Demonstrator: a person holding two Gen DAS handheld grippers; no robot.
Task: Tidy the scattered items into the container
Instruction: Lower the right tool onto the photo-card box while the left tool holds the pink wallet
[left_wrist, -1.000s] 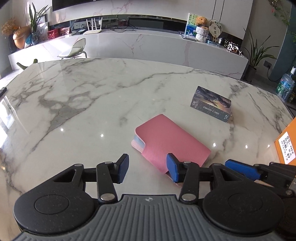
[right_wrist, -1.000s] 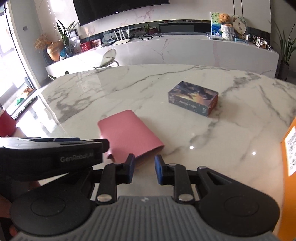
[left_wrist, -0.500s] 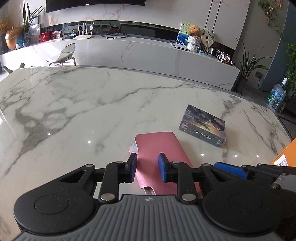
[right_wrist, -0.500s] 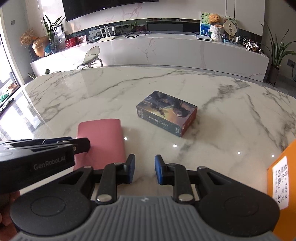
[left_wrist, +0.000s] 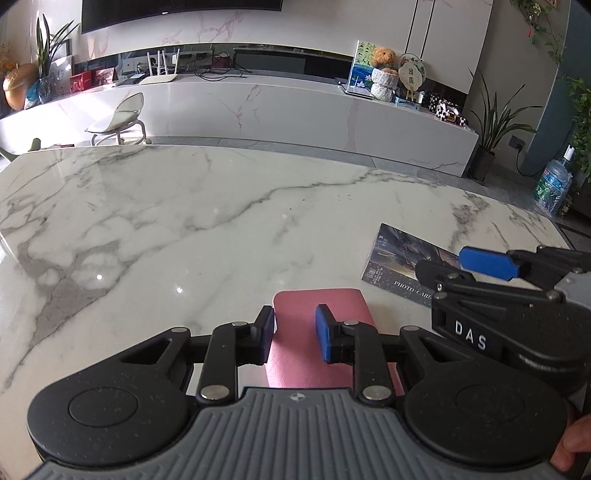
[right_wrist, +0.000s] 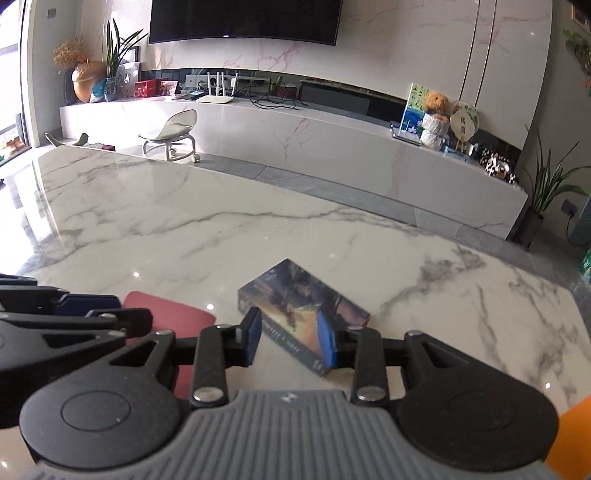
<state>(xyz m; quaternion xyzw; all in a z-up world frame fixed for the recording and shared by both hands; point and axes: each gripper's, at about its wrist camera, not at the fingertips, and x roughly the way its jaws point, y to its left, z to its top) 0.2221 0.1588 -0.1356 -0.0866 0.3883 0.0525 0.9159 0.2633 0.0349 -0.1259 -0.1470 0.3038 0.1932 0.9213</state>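
The left hand-held gripper (left_wrist: 291, 338) hovers low over a flat pink leather-look card wallet (left_wrist: 325, 314) lying on the white grey-veined marble bench (left_wrist: 184, 221). Its jaws stand narrowly apart with the wallet showing between them; whether the pads touch it cannot be told. Just to its right, the right hand-held gripper (right_wrist: 290, 341) has just been opening its jaws. They now straddle the near end of a dark rectangular photo-card box with printed artwork (right_wrist: 295, 299), apparently without pressing on it.

The wallet and the box lie near each other close to the bench's near right part. An orange container's corner (right_wrist: 569, 439) shows at the near right edge in the right wrist view.

Likely risks: the two grippers work side by side and could knock together. The thin wallet lies flat on polished stone, so closing pads may slide it away rather than lift it. The box sits at an angle to the jaws and may twist when squeezed.

The far and left stretches of the bench hold nothing, leaving generous room; the bench's right edge lies not far beyond the box.
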